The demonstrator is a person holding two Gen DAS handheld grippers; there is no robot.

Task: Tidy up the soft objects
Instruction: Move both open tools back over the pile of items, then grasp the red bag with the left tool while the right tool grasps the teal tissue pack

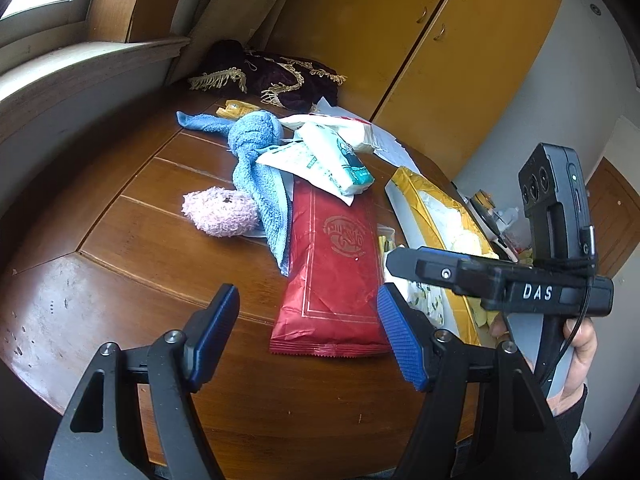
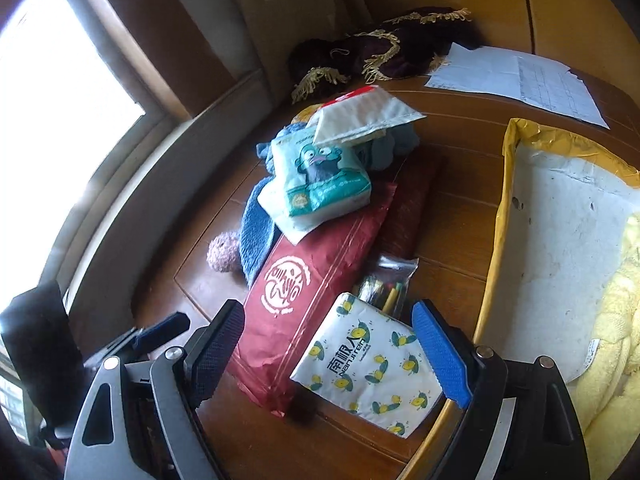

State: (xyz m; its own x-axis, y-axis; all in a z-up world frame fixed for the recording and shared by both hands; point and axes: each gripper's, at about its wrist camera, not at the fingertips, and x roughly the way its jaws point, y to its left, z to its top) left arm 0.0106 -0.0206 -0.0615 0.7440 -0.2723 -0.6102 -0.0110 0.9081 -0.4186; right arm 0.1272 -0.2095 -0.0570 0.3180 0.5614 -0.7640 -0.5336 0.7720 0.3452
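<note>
White tissue pack [image 2: 366, 368] reads "Nanjiren"; gripper body [image 1: 538, 292] "DAS".

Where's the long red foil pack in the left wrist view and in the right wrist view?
Left wrist: the red foil pack lies lengthwise at centre, ahead of the open left gripper.
Right wrist: lower centre, left of the lemon-print tissue pack.
Shared landmark: the teal cartoon tissue pack on its far end.

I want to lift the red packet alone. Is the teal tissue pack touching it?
Touching. The right wrist view shows the teal tissue pack resting on the far end of the red packet, overlapping its edge.
</note>
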